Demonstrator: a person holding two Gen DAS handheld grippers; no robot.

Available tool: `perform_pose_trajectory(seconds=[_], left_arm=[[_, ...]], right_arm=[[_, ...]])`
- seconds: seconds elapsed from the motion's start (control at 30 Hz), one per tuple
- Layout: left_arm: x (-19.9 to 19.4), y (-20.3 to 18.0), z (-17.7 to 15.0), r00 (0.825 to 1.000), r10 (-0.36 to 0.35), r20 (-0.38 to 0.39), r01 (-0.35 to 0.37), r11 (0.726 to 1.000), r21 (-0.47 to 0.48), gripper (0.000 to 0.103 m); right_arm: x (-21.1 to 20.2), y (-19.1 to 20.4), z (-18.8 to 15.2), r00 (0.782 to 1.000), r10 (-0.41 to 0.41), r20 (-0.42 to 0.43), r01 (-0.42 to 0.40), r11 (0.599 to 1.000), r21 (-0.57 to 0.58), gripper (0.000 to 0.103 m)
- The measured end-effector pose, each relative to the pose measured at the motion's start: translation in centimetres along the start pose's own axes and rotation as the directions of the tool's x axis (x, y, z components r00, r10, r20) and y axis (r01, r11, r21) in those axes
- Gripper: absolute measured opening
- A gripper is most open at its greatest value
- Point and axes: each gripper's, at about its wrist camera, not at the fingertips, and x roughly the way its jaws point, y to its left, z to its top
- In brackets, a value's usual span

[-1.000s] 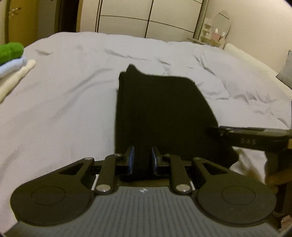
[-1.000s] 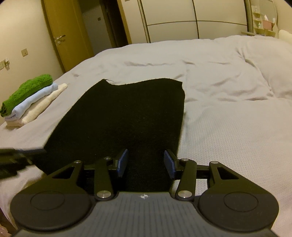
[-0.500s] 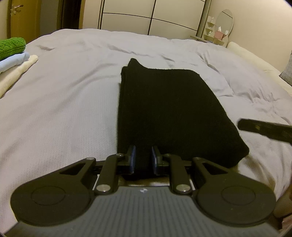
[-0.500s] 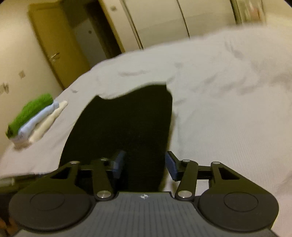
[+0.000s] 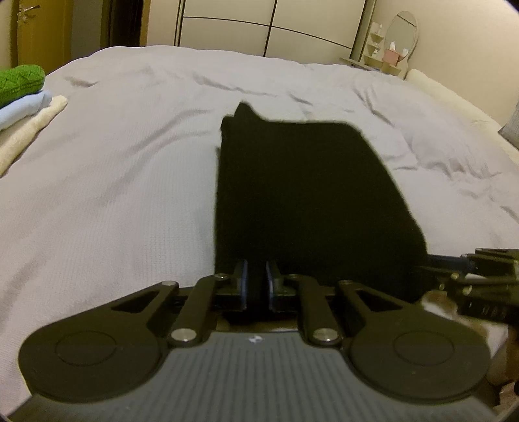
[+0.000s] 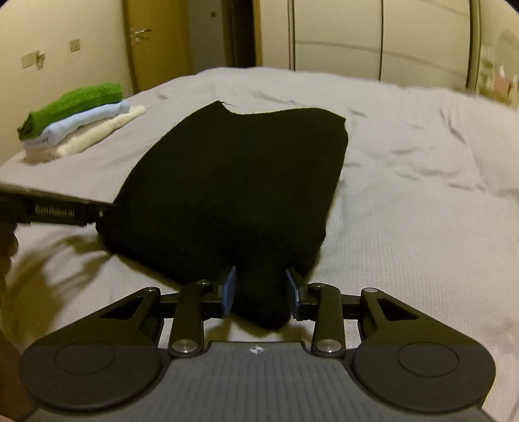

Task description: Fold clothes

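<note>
Left gripper [image 5: 257, 285] clamped on black garment [image 6: 246, 181]; right gripper [image 6: 261, 298] closing around its bunched corner. "GenRobot.ai" legible on left gripper.

Dim, warm yellowish room light; my black garment [image 5: 311, 194] shows no detail. Fisheye bends the edges, corners vignette dark, slight motion blur softens the bed [image 6: 421, 201].

Home bedroom: big bed [image 5: 129, 194] with grey cover, sliding-door wardrobe [image 5: 259, 26] at far wall, wooden door [image 6: 155, 42] far left, oval vanity mirror [image 5: 402, 32] with small shelf far right.
</note>
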Motion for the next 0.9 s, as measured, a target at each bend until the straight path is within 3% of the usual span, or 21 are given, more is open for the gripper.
perform_pose_trajectory(seconds=[0.1, 0.2, 0.4, 0.5, 0.67, 0.77, 0.9], left_arm=[[-0.9, 0.4, 2.3, 0.999, -0.026, 0.03, 0.025, 1.0, 0.007, 0.012], [0.2, 0.3, 5.3, 0.998, -0.041, 0.042, 0.038, 0.998, 0.051, 0.012], [5.1, 0.3, 10.0, 0.999, -0.054, 0.001, 0.053, 0.992, 0.11, 0.012], [7.6, 0.1, 10.6, 0.999, -0.044, -0.012, 0.045, 0.988, 0.148, 0.013], [10.8, 0.8, 8.9, 1.0, -0.02, -0.008, 0.021, 0.984, 0.175, 0.013], [10.9, 1.6, 9.2, 0.999, -0.051, -0.008, 0.052, 0.99, 0.133, 0.012], [9.7, 1.5, 10.8, 0.998, -0.043, 0.039, 0.038, 0.991, 0.128, 0.01]], right_arm=[[-1.5, -1.9, 1.9, 0.999, 0.05, 0.011, -0.051, 0.996, 0.078, 0.037], [-2.2, -3.1, 4.6, 0.997, 0.04, 0.063, -0.045, 0.996, 0.079, 0.037], [1.5, -4.5, 9.9, 0.993, 0.025, 0.116, -0.03, 0.999, 0.043, 0.037], [4.7, -5.3, 11.0, 0.994, 0.012, 0.108, -0.018, 0.998, 0.053, 0.037], [9.4, -6.0, 10.9, 1.0, 0.014, 0.02, -0.016, 0.996, 0.083, 0.042], [10.0, -5.6, 10.3, 1.0, 0.002, 0.02, -0.003, 0.999, 0.049, 0.042], [8.9, -6.3, 11.3, 0.999, 0.011, 0.037, -0.013, 0.998, 0.068, 0.042]])
